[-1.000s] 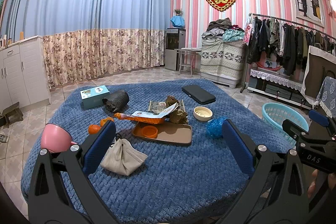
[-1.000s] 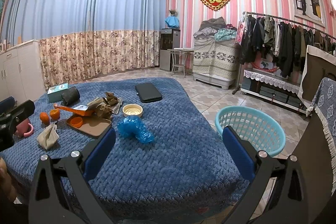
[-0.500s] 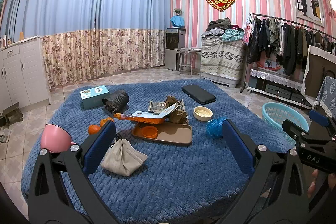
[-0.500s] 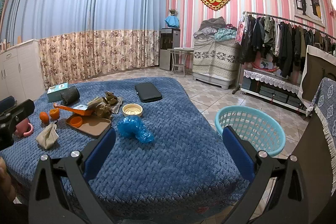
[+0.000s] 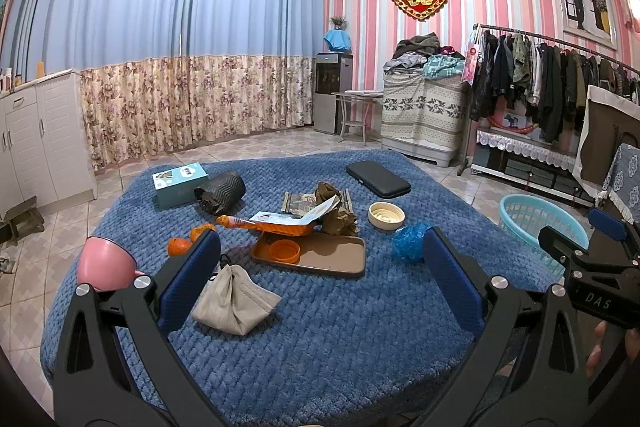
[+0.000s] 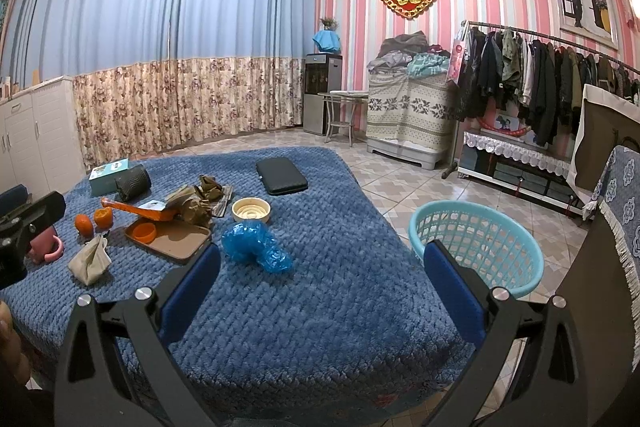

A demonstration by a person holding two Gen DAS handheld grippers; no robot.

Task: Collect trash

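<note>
Left wrist view shows a blue blanket [image 5: 340,339] strewn with a mix of rubbish and keepers, and that mix is the main hazard: the crumpled blue plastic [image 5: 409,245], the brown paper wad [image 5: 338,213] and the beige cloth bundle [image 5: 232,301] look like trash, but they lie close to a cream bowl [image 5: 386,215], a pink cup [image 5: 105,264], two oranges [image 5: 188,241] and a black case [image 5: 378,179]. A careless grab near the brown tray [image 5: 328,257] could likely drag one of these along or tip the tray's orange lid [image 5: 284,250]. The thin plastic may also slip from the pads or snag on the knitted weave.

The left gripper [image 5: 320,279] hovers low over the near edge of the blanket, jaws spread wide and empty, aimed at the tray. In the right wrist view the right gripper [image 6: 320,281] is likewise spread and empty, level, with the blue plastic just beyond its left finger and the turquoise basket [image 6: 476,251] on the floor beside the blanket, near its right finger. A toss from here might miss that basket.
</note>
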